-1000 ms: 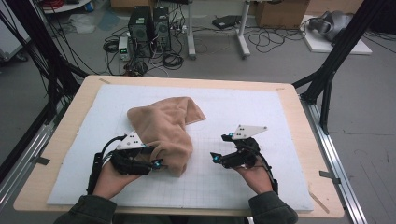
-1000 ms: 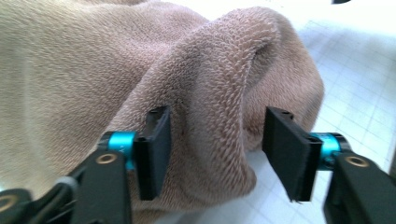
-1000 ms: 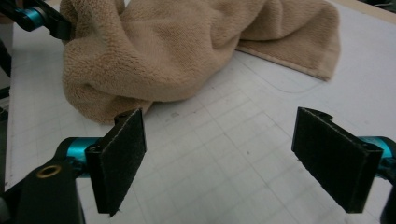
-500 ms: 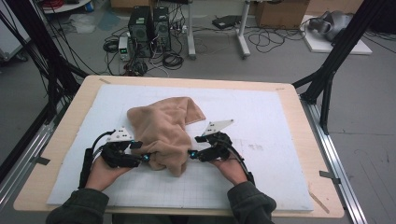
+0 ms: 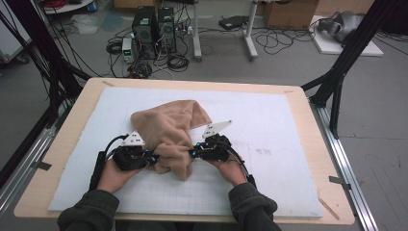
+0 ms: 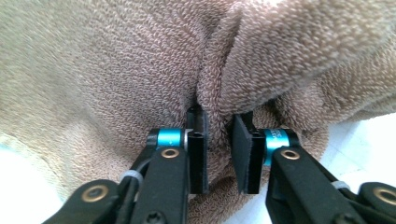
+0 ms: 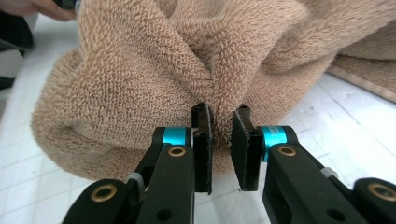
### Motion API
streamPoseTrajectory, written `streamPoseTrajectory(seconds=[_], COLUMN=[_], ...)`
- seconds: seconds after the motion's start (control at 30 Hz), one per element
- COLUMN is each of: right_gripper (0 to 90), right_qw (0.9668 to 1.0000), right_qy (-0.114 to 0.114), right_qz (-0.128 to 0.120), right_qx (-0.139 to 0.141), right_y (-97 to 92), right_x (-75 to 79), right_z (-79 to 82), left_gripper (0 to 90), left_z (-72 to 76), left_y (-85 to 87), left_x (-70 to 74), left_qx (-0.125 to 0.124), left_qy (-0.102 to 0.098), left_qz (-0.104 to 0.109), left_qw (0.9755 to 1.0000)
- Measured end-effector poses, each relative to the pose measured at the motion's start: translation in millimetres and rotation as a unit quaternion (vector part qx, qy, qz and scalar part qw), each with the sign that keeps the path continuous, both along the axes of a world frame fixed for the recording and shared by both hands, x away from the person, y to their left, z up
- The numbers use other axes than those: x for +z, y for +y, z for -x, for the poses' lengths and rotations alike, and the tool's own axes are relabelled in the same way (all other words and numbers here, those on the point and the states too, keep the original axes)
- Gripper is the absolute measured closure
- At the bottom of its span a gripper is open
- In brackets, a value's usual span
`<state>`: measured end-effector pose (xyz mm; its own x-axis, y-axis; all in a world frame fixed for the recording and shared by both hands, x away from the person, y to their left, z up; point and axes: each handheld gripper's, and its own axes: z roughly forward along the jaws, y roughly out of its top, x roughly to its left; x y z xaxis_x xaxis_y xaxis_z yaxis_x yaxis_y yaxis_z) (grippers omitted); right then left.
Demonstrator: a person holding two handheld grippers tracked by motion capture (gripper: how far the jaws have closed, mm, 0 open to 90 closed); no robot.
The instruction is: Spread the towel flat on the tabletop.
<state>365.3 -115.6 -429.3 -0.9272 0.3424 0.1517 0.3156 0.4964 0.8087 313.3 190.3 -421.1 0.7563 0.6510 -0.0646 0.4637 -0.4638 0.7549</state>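
Both forearms, in dark green sleeves, come in from the near edge and angle inward toward each other — the hands low over the surface, each wrapped around a black two-jaw tool. The left tool point(image 5: 153, 159) points right and the right tool point(image 5: 191, 154) points left, so their tips face one another, near together. Each tool's jaws have just been closing and now stand nearly together — a pinched fold of the tan terry-cloth towel point(image 5: 168, 132) sits between the pads.

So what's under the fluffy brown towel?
The brown towel lies bunched on a white gridded mat, which shows all round it. Each gripper, left and right, pinches a fold of it. Whatever else might sit beneath the heap is covered.
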Motion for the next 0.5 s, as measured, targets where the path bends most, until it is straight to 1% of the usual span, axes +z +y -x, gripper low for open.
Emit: streamPoseTrajectory(seconds=[0.07, 0.13, 0.17, 0.23, 0.37, 0.4, 0.43, 0.5], right_gripper=[80.7, 80.8, 80.8, 80.8, 80.9, 80.9, 80.9, 80.8], right_qw=[1.0000, 0.9999, 0.9999, 0.9996, 0.9989, 0.9983, 0.9983, 0.9979], right_qy=[-0.003, -0.009, -0.009, -0.021, -0.041, -0.051, -0.051, -0.058], right_qz=[-0.002, -0.008, -0.008, -0.008, -0.005, -0.005, -0.005, -0.001], right_qx=[-0.002, -0.007, -0.007, -0.014, -0.024, -0.027, -0.027, -0.028], right_y=[-5.0, -17.2, -17.2, -28.1, -49.9, -59.0, -59.0, -67.6], right_x=[3.9, 11.6, 11.6, 18.5, 34.6, 43.3, 43.3, 52.2], right_z=[2.4, 8.5, 8.5, 12.7, 24.0, 30.3, 30.3, 37.9], left_gripper=[78.9, 79.2, 79.2, 79.5, 79.7, 79.6, 79.6, 79.7], left_z=[2.2, 3.8, 4.8, 7.5, 13.0, 14.3, 15.6, 17.9], left_y=[0.2, -0.9, -1.6, -4.7, -16.3, -21.4, -25.6, -32.3], left_x=[2.5, 4.9, 6.4, 9.4, 18.0, 21.5, 24.3, 29.4], left_qx=[-0.001, -0.004, -0.005, -0.011, -0.032, -0.040, -0.045, -0.055], left_qy=[-0.001, -0.001, -0.002, -0.004, -0.009, -0.011, -0.014, -0.017], left_qz=[0.005, 0.011, 0.014, 0.023, 0.032, 0.033, 0.033, 0.035], left_qw=[1.0000, 0.9999, 0.9999, 0.9997, 0.9990, 0.9986, 0.9983, 0.9977])
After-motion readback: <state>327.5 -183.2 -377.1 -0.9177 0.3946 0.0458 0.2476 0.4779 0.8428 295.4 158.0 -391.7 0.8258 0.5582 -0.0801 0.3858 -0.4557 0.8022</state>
